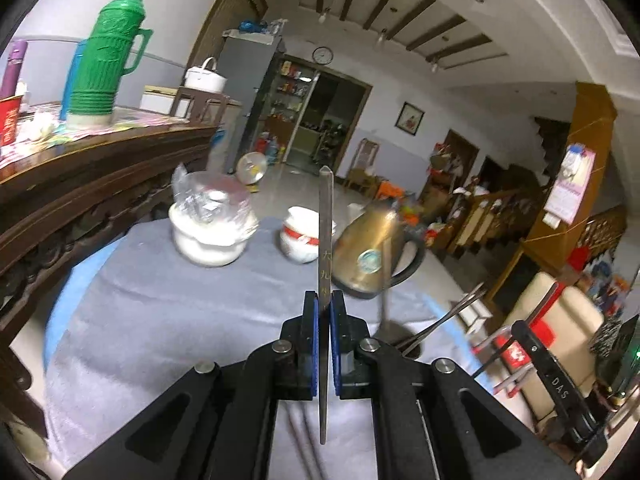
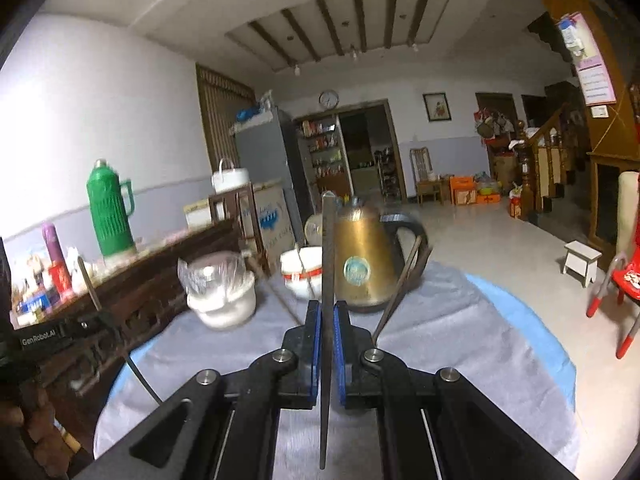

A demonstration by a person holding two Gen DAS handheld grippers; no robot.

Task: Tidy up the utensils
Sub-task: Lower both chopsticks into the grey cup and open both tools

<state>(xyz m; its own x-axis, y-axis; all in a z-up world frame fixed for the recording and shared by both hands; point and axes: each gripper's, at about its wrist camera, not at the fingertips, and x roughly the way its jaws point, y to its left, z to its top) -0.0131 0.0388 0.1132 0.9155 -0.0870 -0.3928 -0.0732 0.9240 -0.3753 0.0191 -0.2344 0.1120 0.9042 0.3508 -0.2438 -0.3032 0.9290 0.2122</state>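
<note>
My left gripper (image 1: 324,300) is shut on a dark chopstick (image 1: 326,220) that stands upright between its blue pads, above the grey cloth (image 1: 180,320). My right gripper (image 2: 328,308) is shut on a second dark chopstick (image 2: 329,248), also upright. Just right of both grippers, several chopsticks (image 1: 452,312) (image 2: 400,288) lean out of a dark holder (image 1: 408,346), mostly hidden behind the fingers. At the left edge of the right wrist view, the left hand's chopstick (image 2: 90,284) shows tilted.
A brass kettle (image 1: 372,252) (image 2: 360,260), a white jar with a red band (image 1: 300,240) and a white plastic-wrapped bowl (image 1: 212,224) stand at the table's far side. A wooden sideboard (image 1: 100,160) with a green thermos (image 1: 108,60) lies left. A red chair (image 2: 628,280) stands right.
</note>
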